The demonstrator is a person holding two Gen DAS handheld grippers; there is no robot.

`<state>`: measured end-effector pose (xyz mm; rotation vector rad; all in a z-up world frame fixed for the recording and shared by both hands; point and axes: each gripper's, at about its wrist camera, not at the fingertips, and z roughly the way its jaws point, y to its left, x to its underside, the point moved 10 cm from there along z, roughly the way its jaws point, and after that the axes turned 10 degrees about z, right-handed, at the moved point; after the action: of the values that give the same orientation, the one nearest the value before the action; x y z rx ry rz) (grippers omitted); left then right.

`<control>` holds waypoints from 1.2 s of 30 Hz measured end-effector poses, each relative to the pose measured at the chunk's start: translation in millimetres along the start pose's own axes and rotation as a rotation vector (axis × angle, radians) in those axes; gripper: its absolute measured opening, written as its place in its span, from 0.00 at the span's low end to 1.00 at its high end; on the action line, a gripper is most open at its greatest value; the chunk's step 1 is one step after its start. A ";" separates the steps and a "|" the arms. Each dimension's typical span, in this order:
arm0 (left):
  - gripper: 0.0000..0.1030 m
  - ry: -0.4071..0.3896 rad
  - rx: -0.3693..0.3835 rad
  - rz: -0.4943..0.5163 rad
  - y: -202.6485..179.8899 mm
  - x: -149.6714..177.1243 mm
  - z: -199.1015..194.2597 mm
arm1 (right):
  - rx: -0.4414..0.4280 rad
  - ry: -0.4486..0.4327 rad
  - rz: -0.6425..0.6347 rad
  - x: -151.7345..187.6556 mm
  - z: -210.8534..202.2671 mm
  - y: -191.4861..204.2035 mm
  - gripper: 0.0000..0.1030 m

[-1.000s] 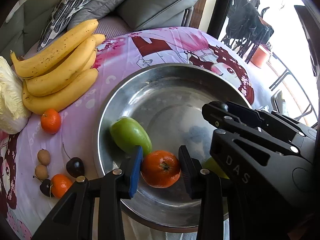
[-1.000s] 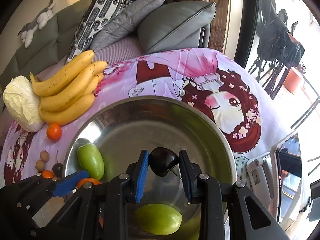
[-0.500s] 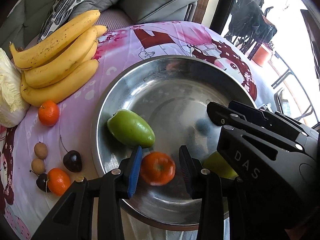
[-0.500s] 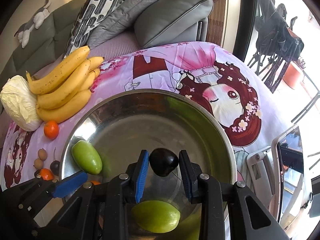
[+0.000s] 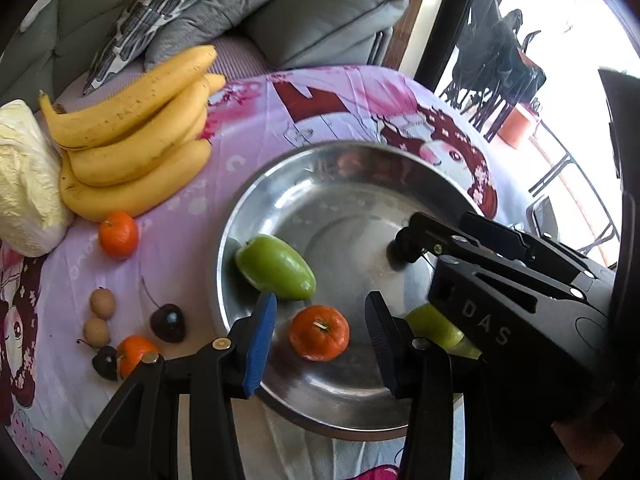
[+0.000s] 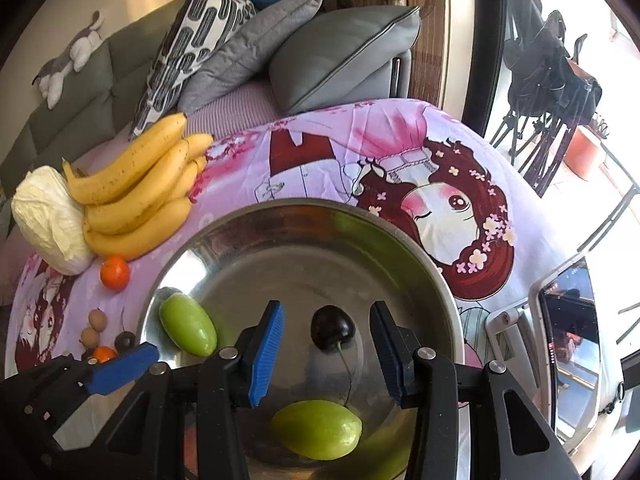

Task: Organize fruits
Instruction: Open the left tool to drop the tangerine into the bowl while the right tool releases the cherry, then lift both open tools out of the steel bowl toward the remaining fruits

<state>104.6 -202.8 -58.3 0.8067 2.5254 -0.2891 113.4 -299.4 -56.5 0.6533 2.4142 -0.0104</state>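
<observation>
Item: our left gripper [image 5: 320, 336], released, jaws spread wide. Between them, touching neither, a mandarin [image 5: 319, 338] rests on the floor of the steel basin [image 5: 280, 168].

Item: our right gripper [image 6: 326, 340], likewise released. A dark cherry [image 6: 333, 328] lies between its jaws, clear of both, its stem trailing back toward us.

Item: two green fruits in the basin, one ahead and left of our left gripper [image 5: 274, 266], one just below our right gripper [image 6: 317, 434].

Handling, as we judge it: the mandarin is light, with a soft peel that yields; we would take it across its middle with modest pressure. The cherry is small, glossy and likely to slip or bruise; grip the body, not the stem. The bananas [image 5: 132, 136] look heavier and awkward for one gripper.

Loose stock, left of our left gripper: another mandarin [image 5: 118, 235], two small brown fruits [image 5: 102, 302], a second cherry [image 5: 168, 322], a third mandarin [image 5: 134, 352] with a dark fruit beside it, and a pale cabbage [image 5: 28, 184] by the bananas.

Surface: a table under a pink printed cloth [image 6: 320, 152], soft and creased; fruit may roll on it. The polished basin looks slick.

Room: a grey sofa with cushions [image 6: 340, 52] beyond the table; a bright window to our right.
</observation>
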 end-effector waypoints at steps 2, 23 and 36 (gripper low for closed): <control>0.46 -0.007 -0.006 -0.014 6.9 0.1 -4.7 | -0.001 -0.006 0.007 -1.1 -2.8 -1.3 0.47; 0.61 0.001 -0.176 -0.295 114.1 24.5 -16.3 | 0.042 0.096 -0.061 28.8 -6.2 7.3 0.58; 0.88 0.065 -0.275 -0.297 126.8 38.9 -7.2 | 0.056 0.121 -0.092 36.5 2.0 11.1 0.89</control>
<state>149.0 -79.2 -78.3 0.3405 2.6653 -0.0077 94.9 -273.4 -77.6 0.5830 2.5669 -0.0787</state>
